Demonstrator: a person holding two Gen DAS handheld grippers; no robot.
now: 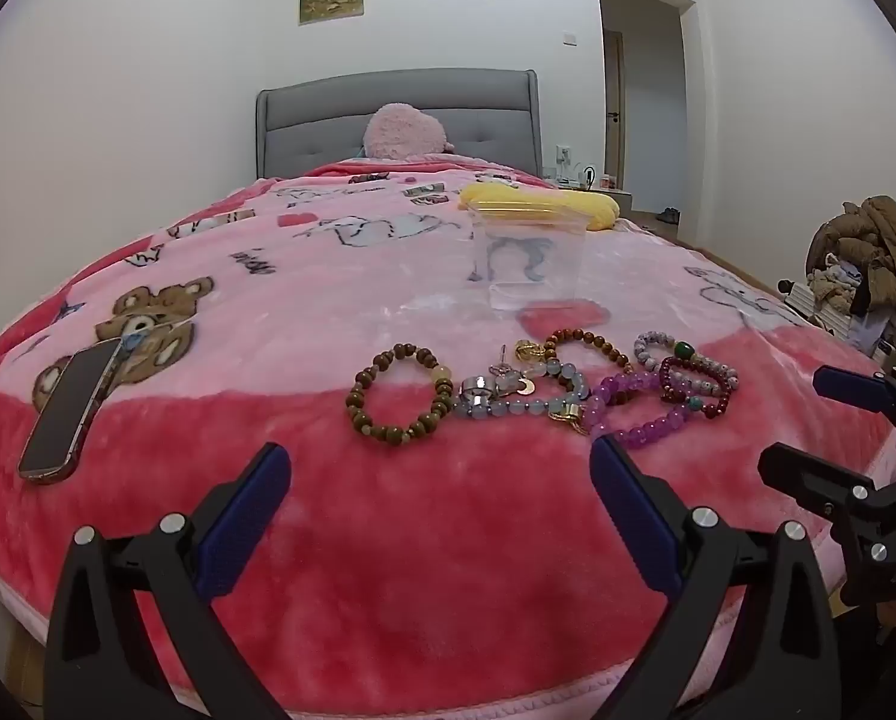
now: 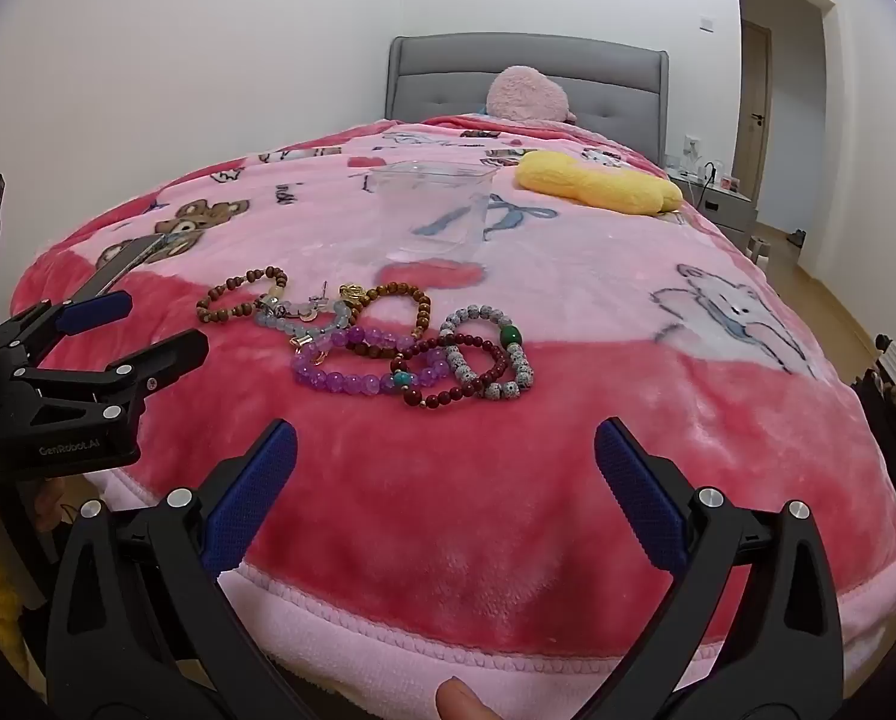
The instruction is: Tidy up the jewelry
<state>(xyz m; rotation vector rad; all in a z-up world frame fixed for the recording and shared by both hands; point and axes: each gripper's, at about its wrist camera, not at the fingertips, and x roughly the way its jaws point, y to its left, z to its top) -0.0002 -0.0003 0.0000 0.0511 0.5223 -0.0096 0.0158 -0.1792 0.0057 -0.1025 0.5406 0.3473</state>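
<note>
Several bead bracelets lie tangled on the pink blanket (image 1: 448,540): a brown wooden one (image 1: 395,435) (image 2: 231,313), a pale blue one (image 1: 508,408) (image 2: 279,324), a purple one (image 1: 646,432) (image 2: 339,383), a dark red one (image 1: 718,405) (image 2: 478,381) and a speckled white one with a green bead (image 1: 682,351) (image 2: 511,336). Small silver rings (image 1: 478,387) lie among them. Behind them stands a clear plastic container (image 1: 529,264) (image 2: 435,210). My left gripper (image 1: 438,462) (image 2: 159,324) and my right gripper (image 2: 446,438) (image 1: 808,420) hover open and unladen just short of the pile.
A dark phone (image 1: 69,408) (image 2: 123,267) lies on the blanket to the left. A yellow plush (image 1: 592,204) (image 2: 598,183) and a pink plush (image 1: 405,132) lie farther back, before the grey headboard (image 1: 387,114). Clothes are piled (image 1: 868,258) beyond the bed's right side. A fingertip (image 2: 454,702) shows at the bottom.
</note>
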